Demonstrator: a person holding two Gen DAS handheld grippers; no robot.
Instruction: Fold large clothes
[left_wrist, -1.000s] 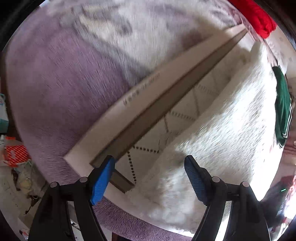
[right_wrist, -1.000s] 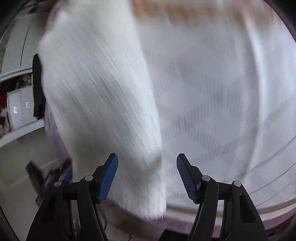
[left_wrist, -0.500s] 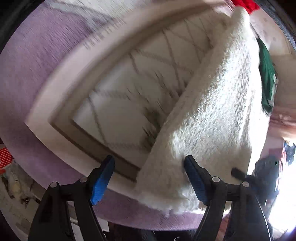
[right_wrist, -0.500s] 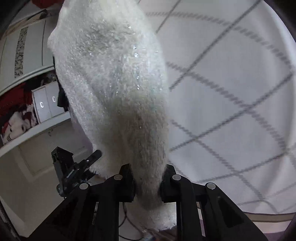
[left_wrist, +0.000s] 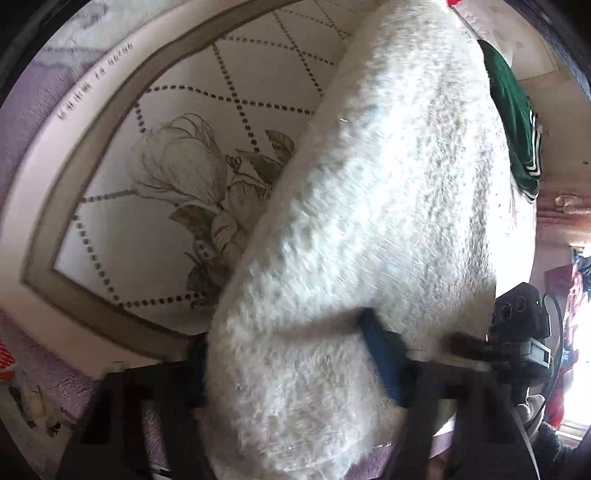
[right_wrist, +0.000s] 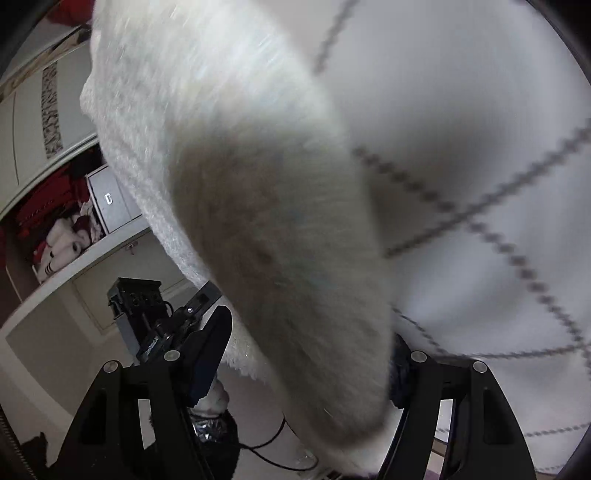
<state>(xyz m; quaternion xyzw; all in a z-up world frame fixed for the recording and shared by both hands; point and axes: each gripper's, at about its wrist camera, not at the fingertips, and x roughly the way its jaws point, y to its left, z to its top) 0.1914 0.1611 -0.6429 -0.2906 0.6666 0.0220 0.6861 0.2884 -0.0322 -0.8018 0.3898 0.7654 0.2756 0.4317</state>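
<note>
Left wrist view: left gripper (left_wrist: 291, 354) and right gripper (right_wrist: 306, 354) both spread wide around the fluffy white sweater (left_wrist: 369, 221), lower centre; folding looks barely begun.

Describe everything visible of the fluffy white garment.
The fluffy white garment looks like long-pile, fuzzy knit, off-white, with no buttons or seams visible. It runs as a thick, bunched band over the quilted bedcover, its near end hanging between the fingers of the left gripper. In the right wrist view it also drapes between the spread fingers of the right gripper. Motion blur hides finer detail.
</note>
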